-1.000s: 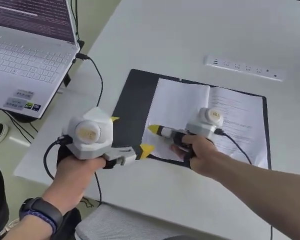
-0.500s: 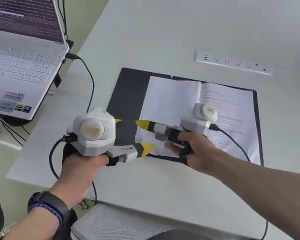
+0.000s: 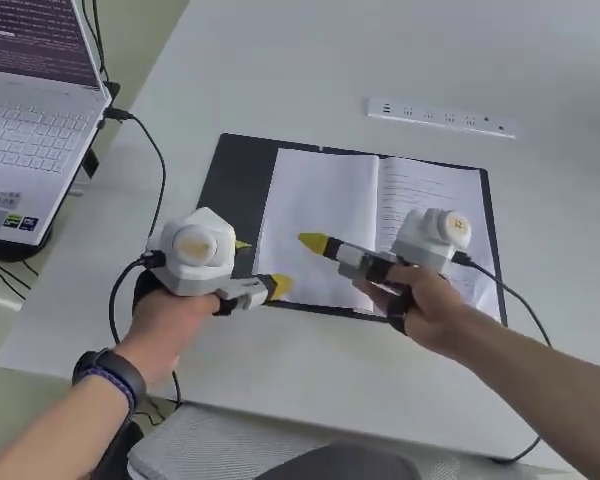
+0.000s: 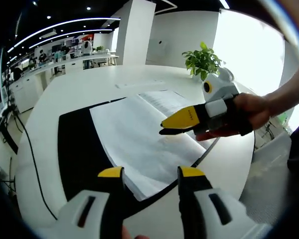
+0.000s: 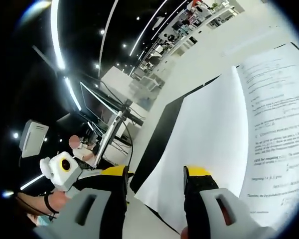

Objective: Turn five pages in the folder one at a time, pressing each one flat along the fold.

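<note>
Your thin black folder (image 3: 235, 195) lay open and flat on the white bench (image 3: 310, 70) in front of you, its blank white page (image 3: 315, 225) face up left of the fold and its printed page (image 3: 430, 190) to the right.

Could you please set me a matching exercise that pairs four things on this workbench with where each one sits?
Things:
1. laptop
2. power strip
3. folder
4. right gripper

Places:
A. lying open on the white table
B. at the far left of the head view, lid open
C. tips over the blank left-hand page
D. beyond the folder's far edge

Pairs: 1-B, 2-D, 3-A, 4-C.
</note>
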`<control>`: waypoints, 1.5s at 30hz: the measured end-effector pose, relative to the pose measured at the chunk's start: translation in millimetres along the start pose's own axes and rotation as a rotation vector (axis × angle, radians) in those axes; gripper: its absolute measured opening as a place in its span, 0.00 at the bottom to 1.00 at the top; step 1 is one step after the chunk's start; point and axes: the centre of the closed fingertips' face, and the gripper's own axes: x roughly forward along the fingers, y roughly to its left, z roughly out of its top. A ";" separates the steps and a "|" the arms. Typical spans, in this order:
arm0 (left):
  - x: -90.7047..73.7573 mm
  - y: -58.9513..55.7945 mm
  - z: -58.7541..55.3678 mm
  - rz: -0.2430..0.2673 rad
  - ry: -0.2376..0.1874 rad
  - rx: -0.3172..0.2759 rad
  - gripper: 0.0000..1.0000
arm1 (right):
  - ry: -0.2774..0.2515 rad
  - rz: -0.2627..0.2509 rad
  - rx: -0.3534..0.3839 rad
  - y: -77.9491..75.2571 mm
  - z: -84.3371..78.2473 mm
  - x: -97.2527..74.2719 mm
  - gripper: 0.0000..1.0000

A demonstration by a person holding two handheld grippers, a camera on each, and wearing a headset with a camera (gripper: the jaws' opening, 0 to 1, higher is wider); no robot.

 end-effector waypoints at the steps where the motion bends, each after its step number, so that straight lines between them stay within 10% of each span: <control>1: 1.9 0.3 -2.4 0.003 0.009 0.006 0.34 | -0.004 -0.006 -0.004 -1.8 0.9 -2.8 0.42; 16: 15.6 12.5 -52.8 0.042 0.196 0.082 0.06 | -0.070 -0.048 0.003 1.4 3.2 -39.9 0.32; 45: 20.1 24.9 -53.1 0.109 0.162 0.015 0.00 | -0.081 -0.091 -0.040 -41.5 52.2 -38.4 0.14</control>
